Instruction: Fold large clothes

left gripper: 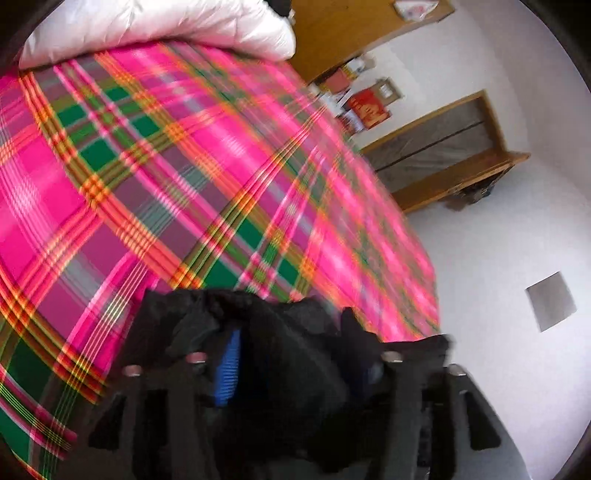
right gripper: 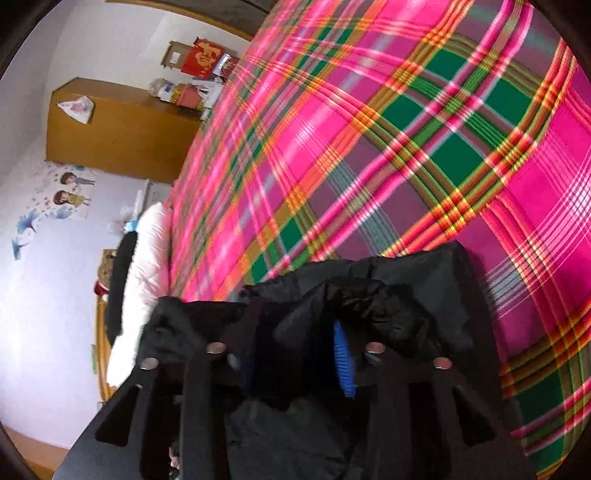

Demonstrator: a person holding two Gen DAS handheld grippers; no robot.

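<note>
So I'm over the plaid bedsheet, pink-green checks, white duvet at its far edge. Black jacket lies bunched on the near part of the sheet, under both claws. Left gripper: jaws apart, fabric between them, blue pad bare, not clamping. Right gripper: same, spread wide, jacket folds loose between the fingers.

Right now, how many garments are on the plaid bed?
2. A black padded jacket bunched at the near edge of the pink-and-green plaid bed, between both grippers' jaws; a white quilted jacket at the far end. Others may be hidden.
</note>
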